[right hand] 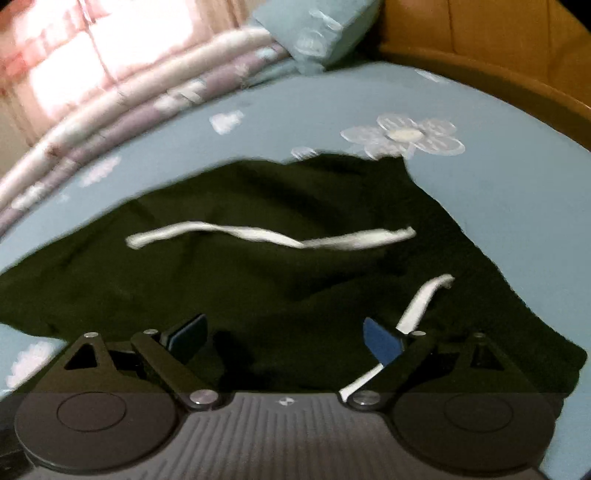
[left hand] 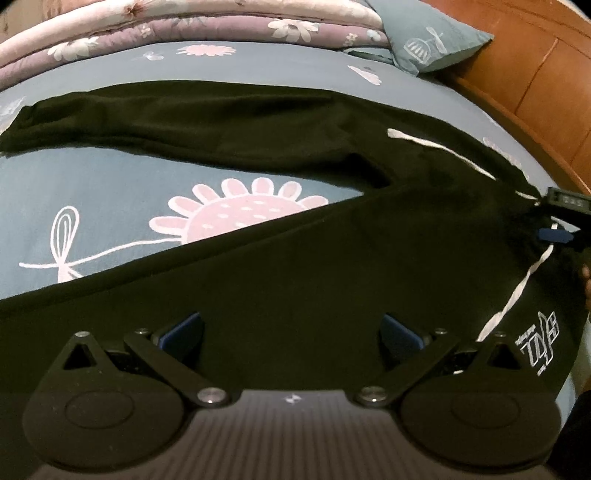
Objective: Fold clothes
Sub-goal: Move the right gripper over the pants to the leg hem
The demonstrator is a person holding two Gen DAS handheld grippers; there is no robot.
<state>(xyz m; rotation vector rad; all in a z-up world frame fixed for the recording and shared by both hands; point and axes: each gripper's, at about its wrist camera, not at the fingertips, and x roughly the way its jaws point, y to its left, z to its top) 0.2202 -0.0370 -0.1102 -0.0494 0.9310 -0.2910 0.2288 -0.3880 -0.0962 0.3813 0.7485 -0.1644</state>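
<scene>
Black drawstring trousers [left hand: 295, 155], soft, light and limp, spread on the bed [left hand: 110, 192].
Best hold: waistband [right hand: 461, 314] edge or leg hem; white cord [right hand: 273, 236] may snag. Left gripper [left hand: 291, 332] and right gripper [right hand: 284, 338] both gape wide, empty.

bed: blue flower-print sheet [left hand: 110, 192] | folded quilts [left hand: 184, 26] | pillow [left hand: 432, 33] | wooden headboard [left hand: 535, 74]

The right wrist view is smeared by motion, the black trousers [right hand: 258, 288] run under the camera body at its lower edge, and the small white logo [left hand: 540, 341] stays unreadable.
</scene>
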